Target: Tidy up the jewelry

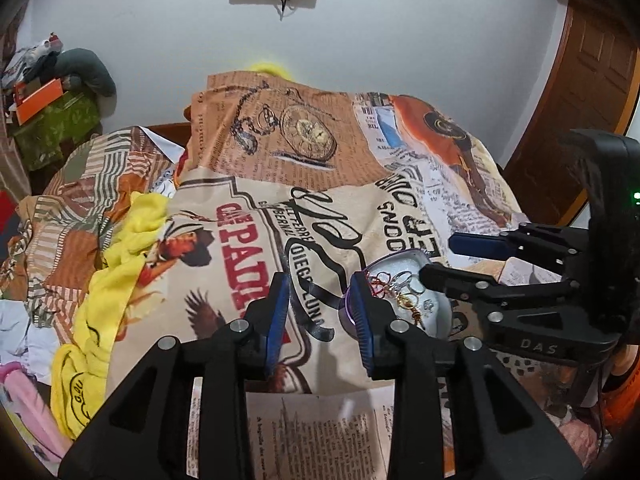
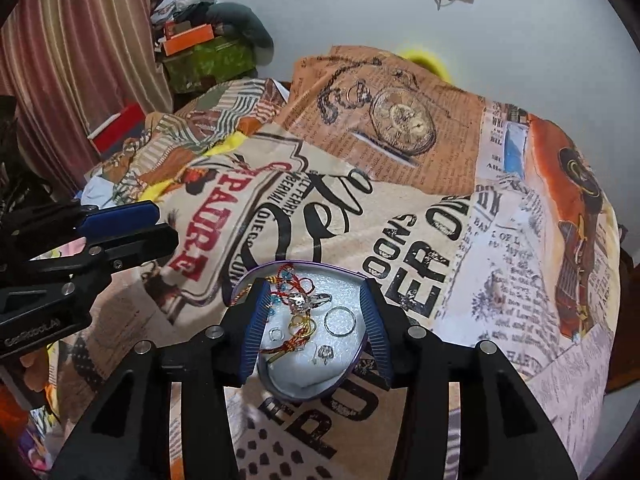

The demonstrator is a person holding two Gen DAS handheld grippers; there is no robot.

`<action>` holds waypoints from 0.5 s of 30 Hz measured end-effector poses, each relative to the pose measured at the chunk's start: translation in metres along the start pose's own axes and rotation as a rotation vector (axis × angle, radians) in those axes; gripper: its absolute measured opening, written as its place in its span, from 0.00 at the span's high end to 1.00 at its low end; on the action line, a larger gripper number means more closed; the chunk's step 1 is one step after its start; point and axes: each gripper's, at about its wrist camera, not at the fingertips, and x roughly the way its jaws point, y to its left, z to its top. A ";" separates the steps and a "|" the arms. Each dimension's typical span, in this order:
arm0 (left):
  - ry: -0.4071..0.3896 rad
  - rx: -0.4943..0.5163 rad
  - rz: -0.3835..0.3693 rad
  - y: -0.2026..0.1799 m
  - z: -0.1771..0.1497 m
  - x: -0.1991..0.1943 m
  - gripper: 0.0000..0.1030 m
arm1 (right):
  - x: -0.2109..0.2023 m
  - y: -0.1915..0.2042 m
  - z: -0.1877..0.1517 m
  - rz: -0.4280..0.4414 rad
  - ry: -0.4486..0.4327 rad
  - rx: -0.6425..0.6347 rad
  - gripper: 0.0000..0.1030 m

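A small purple-rimmed box [image 2: 300,376] with a white foam lining lies on the printed bedspread [image 2: 400,240]. In it are a red thread bracelet [image 2: 294,342], a ring with a stone [image 2: 306,300], a plain ring [image 2: 340,320] and small earrings [image 2: 325,352]. My right gripper [image 2: 316,328] straddles the box, open, its blue pads close beside the rim. In the left wrist view the box [image 1: 394,256] sits just right of my left gripper [image 1: 320,312], which is open over bare cloth with nothing between its fingers. The right gripper [image 1: 448,258] hovers over the box's far end there.
A yellow cloth [image 1: 120,260] is bunched at the bed's left side. A green box piled with clutter [image 1: 56,120] stands at the back left by a striped curtain [image 2: 80,60], with a red box [image 2: 116,128] below it. A wooden door [image 1: 580,100] is at the right.
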 end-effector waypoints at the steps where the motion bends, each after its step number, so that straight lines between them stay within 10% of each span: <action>1: -0.009 -0.001 -0.002 -0.001 0.001 -0.006 0.70 | -0.007 0.001 0.001 -0.005 -0.013 -0.002 0.58; 15: -0.315 0.058 -0.001 -0.052 0.009 -0.153 0.68 | -0.187 0.036 -0.011 -0.089 -0.404 -0.010 0.58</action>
